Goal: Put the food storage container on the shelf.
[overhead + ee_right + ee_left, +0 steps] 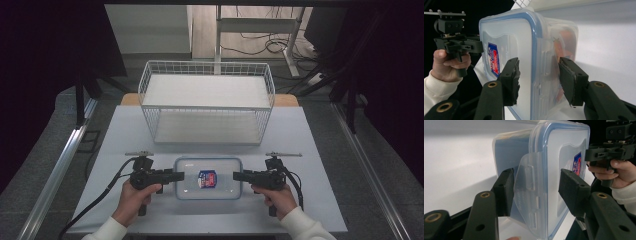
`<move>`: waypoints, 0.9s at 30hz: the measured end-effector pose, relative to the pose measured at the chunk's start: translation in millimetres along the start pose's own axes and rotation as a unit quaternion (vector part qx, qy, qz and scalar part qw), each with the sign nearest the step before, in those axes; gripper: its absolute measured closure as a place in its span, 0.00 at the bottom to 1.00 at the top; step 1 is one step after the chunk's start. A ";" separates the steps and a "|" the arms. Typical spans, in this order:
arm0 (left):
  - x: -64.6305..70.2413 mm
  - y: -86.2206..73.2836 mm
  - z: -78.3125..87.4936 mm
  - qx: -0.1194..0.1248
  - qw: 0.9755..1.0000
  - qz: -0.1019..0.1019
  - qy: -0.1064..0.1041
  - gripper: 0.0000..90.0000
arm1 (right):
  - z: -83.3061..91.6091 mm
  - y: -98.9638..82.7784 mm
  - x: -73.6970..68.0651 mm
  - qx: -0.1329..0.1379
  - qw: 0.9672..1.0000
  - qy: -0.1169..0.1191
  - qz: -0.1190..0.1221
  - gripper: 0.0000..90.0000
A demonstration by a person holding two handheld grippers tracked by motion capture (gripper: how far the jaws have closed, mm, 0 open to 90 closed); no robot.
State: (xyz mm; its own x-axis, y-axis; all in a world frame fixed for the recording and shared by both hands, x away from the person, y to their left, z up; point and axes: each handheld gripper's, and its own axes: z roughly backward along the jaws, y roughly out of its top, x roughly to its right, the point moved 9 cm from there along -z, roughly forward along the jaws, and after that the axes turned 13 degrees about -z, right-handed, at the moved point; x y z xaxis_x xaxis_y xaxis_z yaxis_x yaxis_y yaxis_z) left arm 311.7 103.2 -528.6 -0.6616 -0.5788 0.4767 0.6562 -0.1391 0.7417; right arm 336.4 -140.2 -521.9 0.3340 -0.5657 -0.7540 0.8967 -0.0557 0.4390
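Both grippers flank the clear rectangular plastic box with a blue-sealed lid (208, 178), in front of the white wire basket shelf (207, 102). The left gripper (178, 176) has its jaws shut on the box's left latch flap; the right gripper (237, 175) stands half open around the right end, its pads seemingly just clear. With only one firm grip, I reckon lifting now could tilt or twist the box loose.

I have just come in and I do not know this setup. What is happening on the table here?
A person holds a gripper in each hand, one at each short end of a clear plastic food container with a blue-sealed lid that lies on the grey table. The left gripper is shut on the left end, over its lid clasp. The right gripper has its jaws around the right end. A white wire shelf rack stands behind the container.
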 end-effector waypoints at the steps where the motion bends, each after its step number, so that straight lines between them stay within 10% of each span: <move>1: -1.1 1.9 0.0 0.002 1.000 -0.002 0.001 0.52 | -0.3 2.3 -0.3 0.000 1.000 0.000 0.002 0.57; 27: -46.5 56.2 -22.3 0.016 0.999 -0.035 -0.011 0.52 | -12.7 64.6 12.0 0.032 0.999 -0.009 0.025 0.57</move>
State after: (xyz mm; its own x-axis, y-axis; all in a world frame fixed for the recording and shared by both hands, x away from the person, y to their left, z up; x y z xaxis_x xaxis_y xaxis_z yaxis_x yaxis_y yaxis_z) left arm 387.3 104.4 -519.6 -0.7136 -0.5504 0.4334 0.5965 -0.1530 0.7879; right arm 402.0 -140.2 -508.8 0.3730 -0.5833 -0.7215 0.8578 -0.0795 0.5078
